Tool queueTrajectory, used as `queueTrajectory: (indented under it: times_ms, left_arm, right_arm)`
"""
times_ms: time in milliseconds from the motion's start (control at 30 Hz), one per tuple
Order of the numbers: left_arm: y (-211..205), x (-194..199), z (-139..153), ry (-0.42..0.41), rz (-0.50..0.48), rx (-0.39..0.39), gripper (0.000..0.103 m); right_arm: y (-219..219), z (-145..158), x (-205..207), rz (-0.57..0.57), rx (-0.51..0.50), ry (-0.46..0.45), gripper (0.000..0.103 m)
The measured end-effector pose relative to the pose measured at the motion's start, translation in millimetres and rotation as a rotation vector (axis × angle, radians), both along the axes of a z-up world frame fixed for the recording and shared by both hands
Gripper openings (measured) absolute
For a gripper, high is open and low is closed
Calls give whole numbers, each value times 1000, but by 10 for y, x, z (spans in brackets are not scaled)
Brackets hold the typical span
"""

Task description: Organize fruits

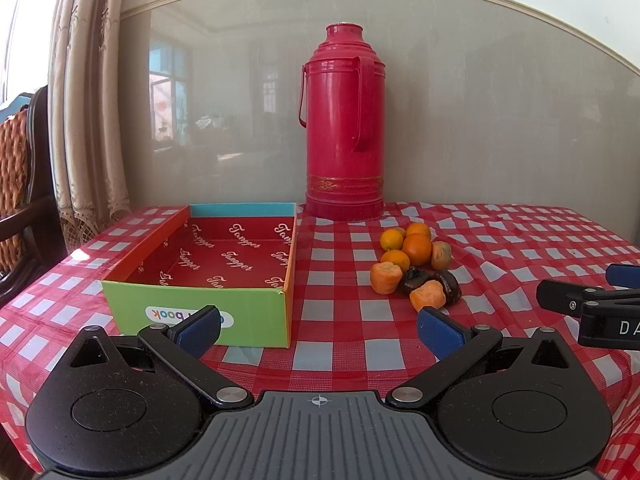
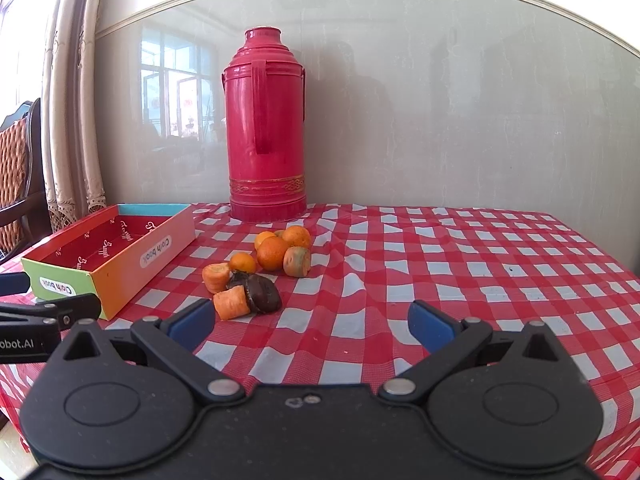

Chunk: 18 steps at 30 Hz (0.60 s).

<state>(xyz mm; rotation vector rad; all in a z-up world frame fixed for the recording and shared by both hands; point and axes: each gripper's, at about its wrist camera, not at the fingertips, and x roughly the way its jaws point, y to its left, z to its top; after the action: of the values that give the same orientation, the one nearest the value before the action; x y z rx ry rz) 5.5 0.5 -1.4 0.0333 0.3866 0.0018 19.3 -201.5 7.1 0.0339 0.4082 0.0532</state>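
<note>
A pile of produce lies on the red checked tablecloth: several small oranges (image 1: 416,249) (image 2: 272,253), carrot chunks (image 1: 428,295) (image 2: 231,302) and a dark brown piece (image 1: 450,286) (image 2: 262,293). An open cardboard box (image 1: 192,304) (image 2: 132,266) with a red printed inside stands to the left of the pile and holds nothing. My left gripper (image 1: 318,330) is open and empty, low over the table in front of the box and pile. My right gripper (image 2: 312,324) is open and empty, in front and right of the pile.
A tall red thermos (image 1: 344,128) (image 2: 266,128) stands at the back against the wall. A chair (image 1: 20,168) and curtains stand left of the table. The right gripper shows at the left wrist view's right edge (image 1: 596,304).
</note>
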Motion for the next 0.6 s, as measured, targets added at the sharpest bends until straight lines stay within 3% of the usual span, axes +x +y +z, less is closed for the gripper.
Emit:
queueTrajectory:
  times_ms: [600]
  left_arm:
    - [16,-2,-6,3,1,-2,103]
  right_arm:
    - [8,11,-12,-1,-4,0,97]
